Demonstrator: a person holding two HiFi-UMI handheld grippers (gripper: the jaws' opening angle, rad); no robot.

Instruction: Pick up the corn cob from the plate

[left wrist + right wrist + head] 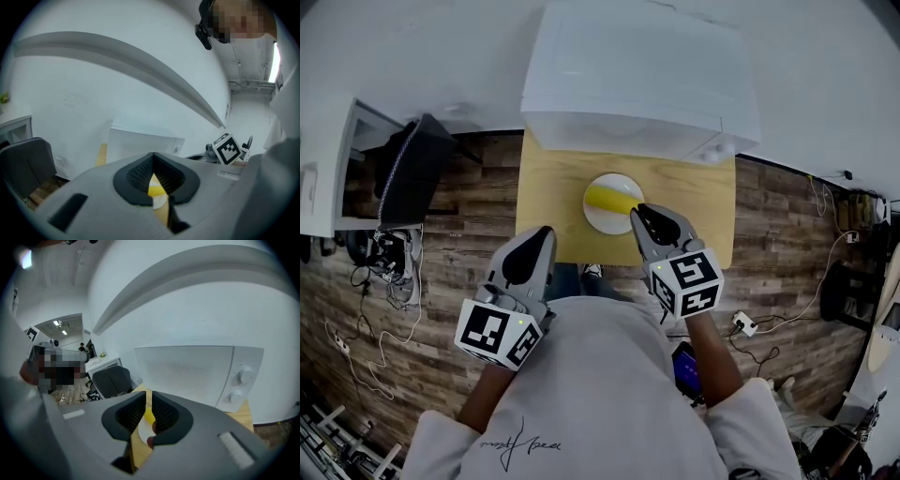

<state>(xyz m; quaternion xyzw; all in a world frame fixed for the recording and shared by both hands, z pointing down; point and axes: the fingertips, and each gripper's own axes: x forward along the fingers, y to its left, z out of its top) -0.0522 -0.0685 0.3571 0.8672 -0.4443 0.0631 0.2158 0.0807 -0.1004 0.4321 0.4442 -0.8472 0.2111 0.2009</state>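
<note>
A yellow corn cob lies on a round white plate in the middle of a light wooden table. My right gripper hangs over the plate's near right rim, just beside the cob's right end. Its pads stand a narrow slit apart with nothing pressed between them. Through that slit in the right gripper view I see the corn cob and the plate. My left gripper hovers at the table's near edge, left of the plate. Its tips meet, and the corn cob shows beyond them.
A white microwave stands at the back of the table, close behind the plate. A black office chair sits left of the table. Cables and a power strip lie on the wood-pattern floor on both sides.
</note>
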